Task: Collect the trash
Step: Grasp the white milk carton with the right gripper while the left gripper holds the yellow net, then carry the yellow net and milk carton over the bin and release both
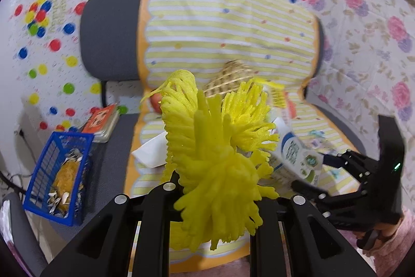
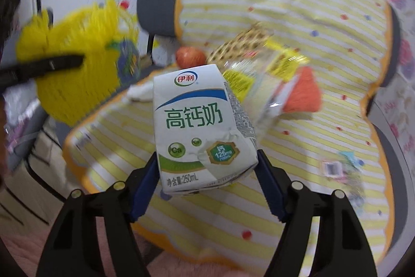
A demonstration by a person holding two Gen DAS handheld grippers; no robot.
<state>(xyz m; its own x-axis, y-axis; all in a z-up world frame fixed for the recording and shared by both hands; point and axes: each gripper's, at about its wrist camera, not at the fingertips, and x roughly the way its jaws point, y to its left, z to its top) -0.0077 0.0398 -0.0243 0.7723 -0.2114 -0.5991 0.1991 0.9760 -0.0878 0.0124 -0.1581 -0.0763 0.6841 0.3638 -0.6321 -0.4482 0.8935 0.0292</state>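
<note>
Left wrist view, far left: blue basket (image 1: 58, 173) down low beside the grey chair (image 1: 109, 38), already with seed shells and a yellow lump inside, so probably the spot for the trash. Just behind the basket, an orange book (image 1: 101, 121) on the seat edge. In the middle, left gripper (image 1: 220, 188) squeezed tight on the yellow foam net (image 1: 218, 160), bunched up and lifted off the striped cloth (image 1: 228, 25). Best to keep that squeeze soft but firm, since foam net squashes easy and could slip out in strands. Next good move, as a guess: swing the net over to the basket, get right above the opening, then let go, not before. Behind the net, a red apple (image 1: 157, 101) and a woven basket (image 1: 228, 79), not trash by the look of it, so best left alone. To the right, milk carton (image 1: 298, 155) held up by the other tool. Right wrist view: net again at the left, blurry. In the middle, right gripper (image 2: 207, 173) clamped on the milk carton (image 2: 197, 126) near its bottom end, carton up in the air and tilted, a bit dented. Safer to hold level, in case of drips. Further right, crinkly plastic wrapper (image 2: 275, 85) lying on the cloth, likely more trash to pick up later
</note>
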